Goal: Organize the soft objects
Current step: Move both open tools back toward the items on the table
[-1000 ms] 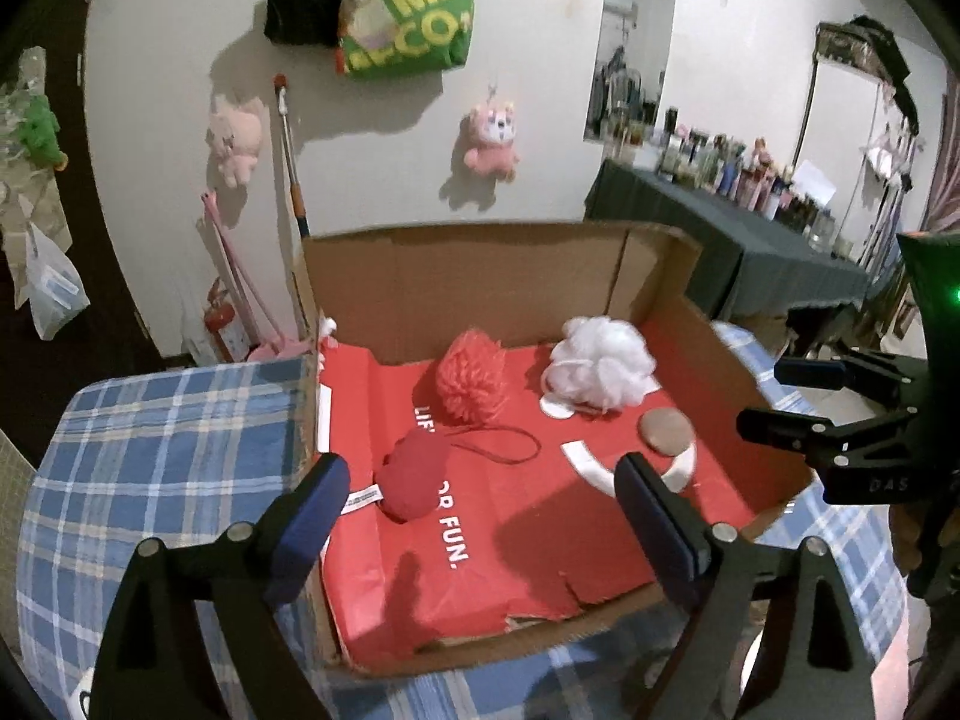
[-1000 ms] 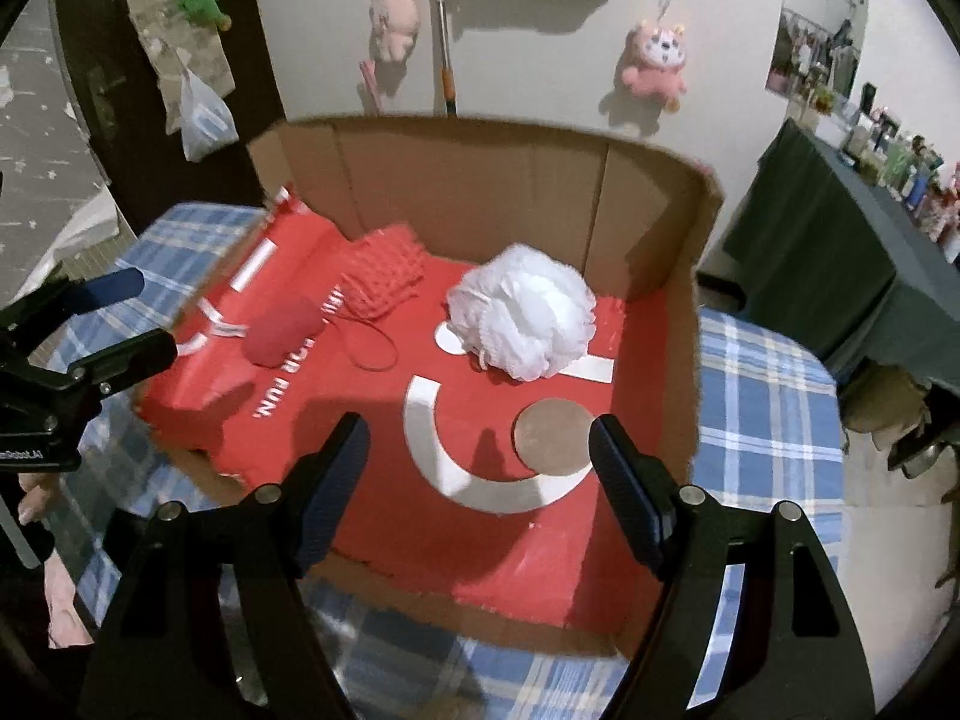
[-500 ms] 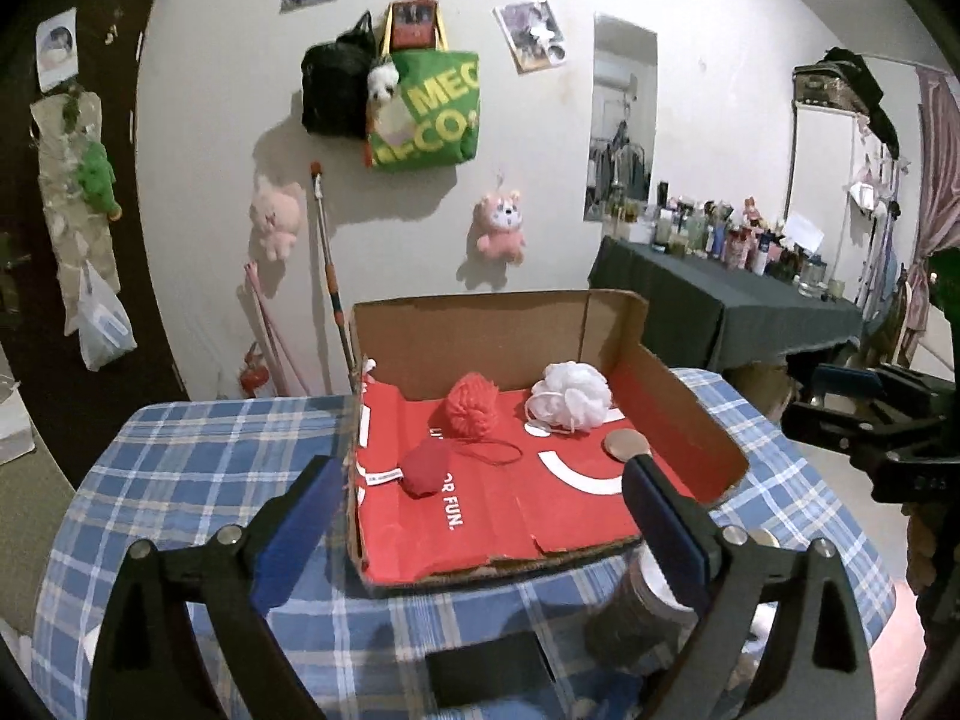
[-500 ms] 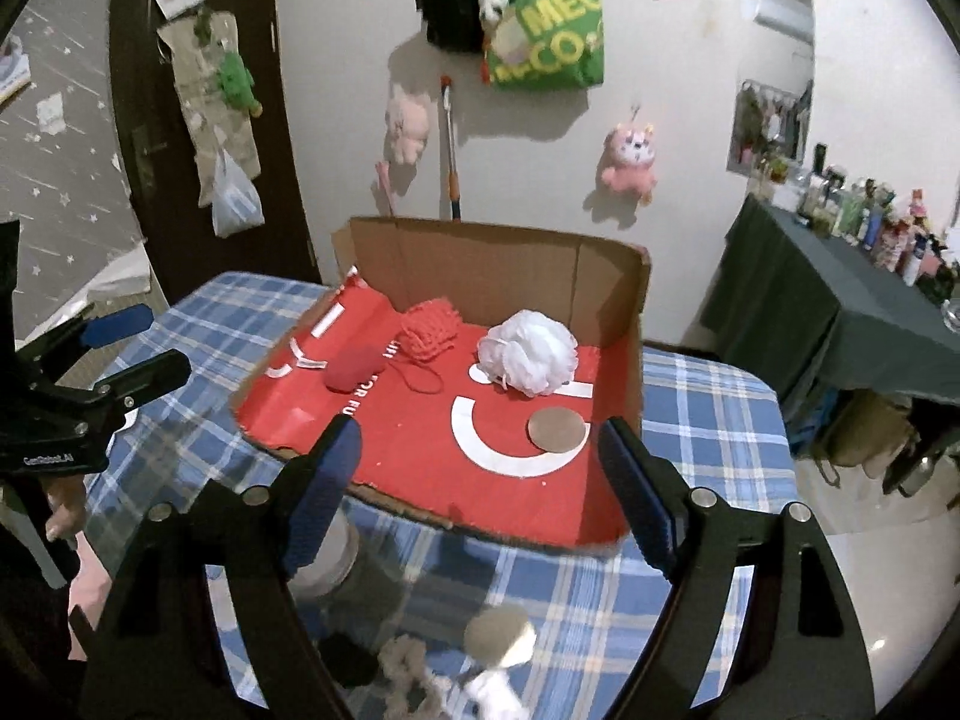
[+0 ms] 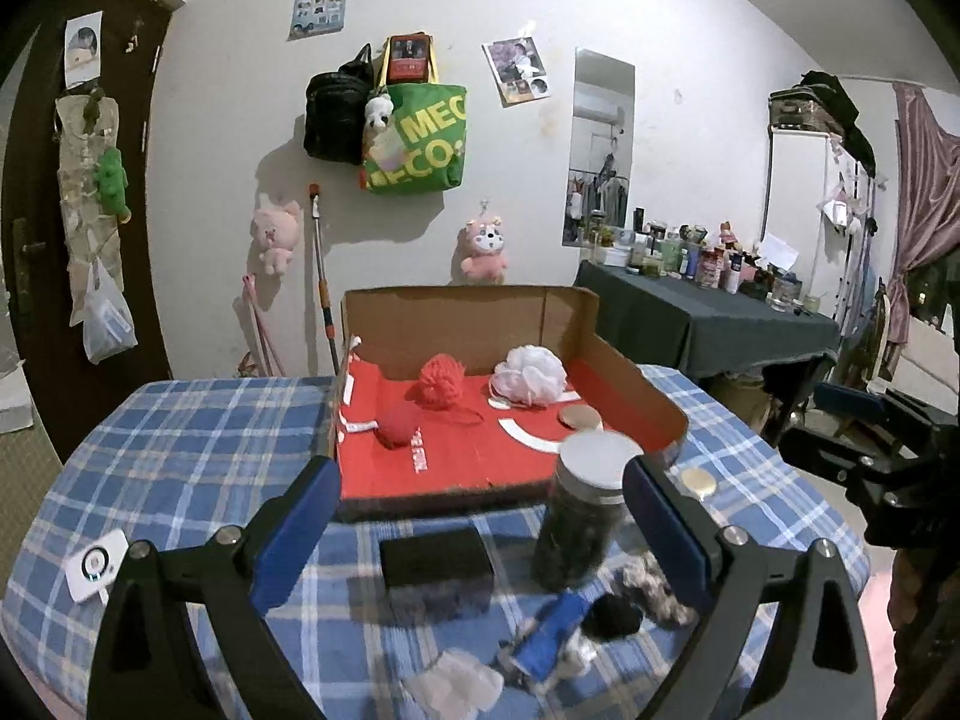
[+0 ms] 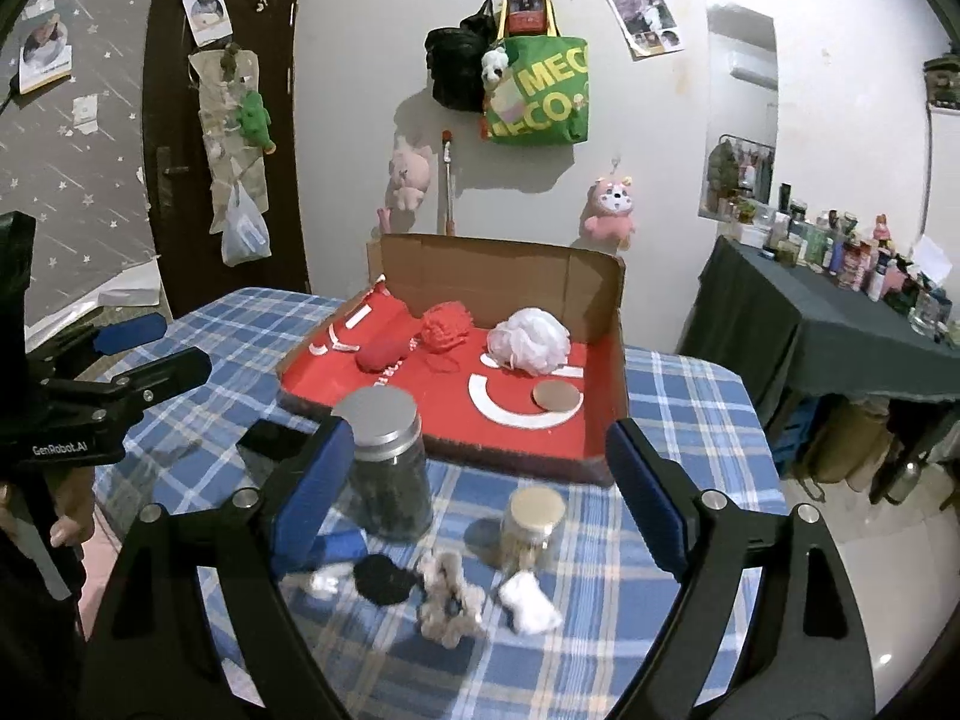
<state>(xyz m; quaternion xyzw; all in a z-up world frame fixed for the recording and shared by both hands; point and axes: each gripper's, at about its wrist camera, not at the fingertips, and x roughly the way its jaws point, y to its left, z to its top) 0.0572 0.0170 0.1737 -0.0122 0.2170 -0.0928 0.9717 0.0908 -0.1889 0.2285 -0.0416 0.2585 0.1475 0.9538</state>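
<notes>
An open cardboard box (image 5: 618,381) (image 6: 615,360) with a red floor holds a red knit ball (image 5: 443,380) (image 6: 445,327), a dark red soft ball (image 5: 397,426) (image 6: 379,353), a white mesh puff (image 5: 529,375) (image 6: 529,341) and a tan disc (image 5: 579,417) (image 6: 558,396). In front of the box lie a beige scrunchie (image 6: 447,600), a black soft pad (image 6: 384,579) and white soft pieces (image 6: 531,600). My left gripper (image 5: 477,528) is open and empty, above the near table. My right gripper (image 6: 477,495) is open and empty too.
A tall dark jar with a grey lid (image 5: 579,516) (image 6: 390,462), a small jar (image 6: 534,525), a black block (image 5: 437,558), a blue item (image 5: 552,630) and a white gadget (image 5: 96,564) stand on the blue plaid tablecloth (image 5: 180,450). A dark side table (image 5: 708,315) is at the right.
Both grippers have pulled back and up from the box, so the near table with the jars and loose soft things has come into view. Both stay open.
</notes>
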